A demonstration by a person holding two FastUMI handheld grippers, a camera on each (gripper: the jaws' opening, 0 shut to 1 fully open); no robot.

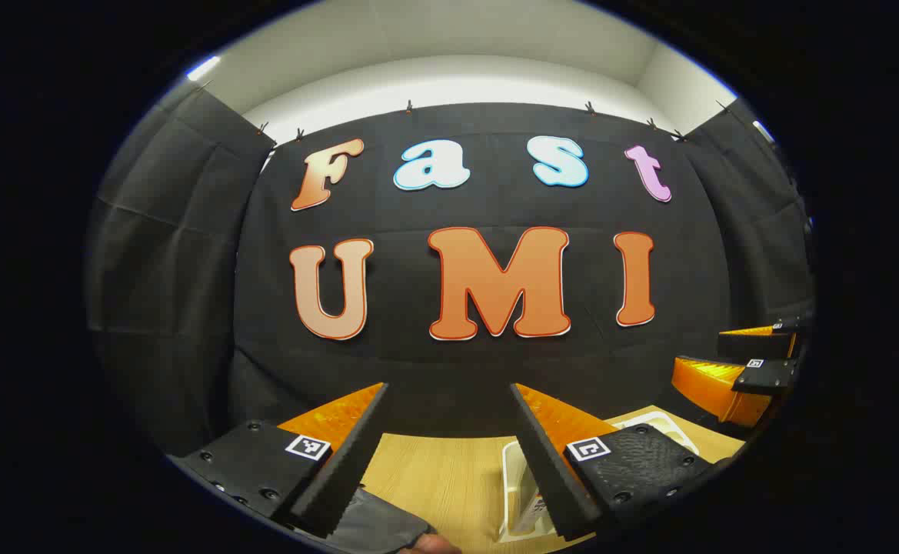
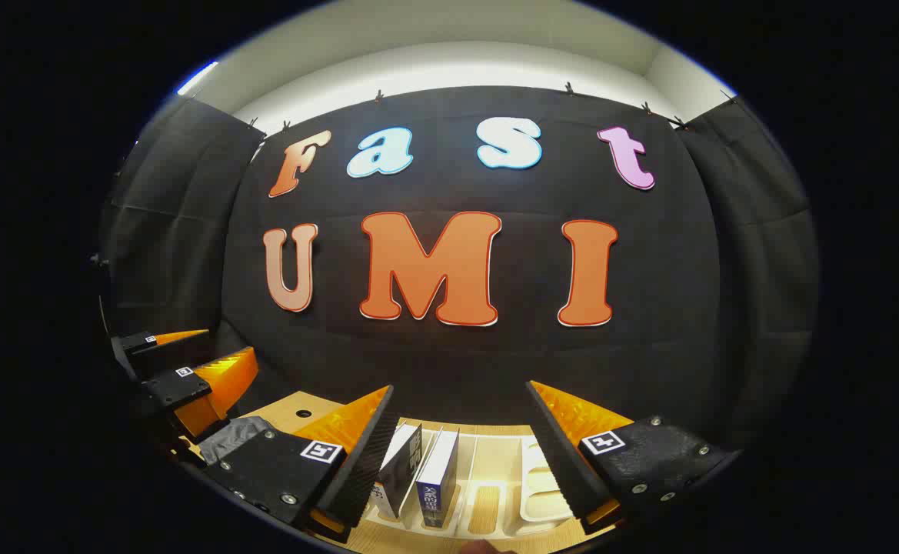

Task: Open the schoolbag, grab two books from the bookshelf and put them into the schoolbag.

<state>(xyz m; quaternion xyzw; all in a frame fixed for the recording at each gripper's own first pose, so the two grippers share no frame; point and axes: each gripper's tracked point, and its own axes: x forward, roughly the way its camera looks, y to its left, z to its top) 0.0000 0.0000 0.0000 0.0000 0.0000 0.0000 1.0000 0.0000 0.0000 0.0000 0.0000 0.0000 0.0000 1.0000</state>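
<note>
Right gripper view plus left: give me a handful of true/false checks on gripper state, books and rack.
1. The right gripper is open with nothing between its fingers. True.
2. Two books lie flat on the table. False: they stand upright in the white rack.
3. The left gripper is shut on a book. False: it is open and holds nothing.
4. The rack stands on a light wooden table. True.
5. In the right gripper view the other gripper sits at the right edge. False: the left gripper shows at the left edge.
</note>
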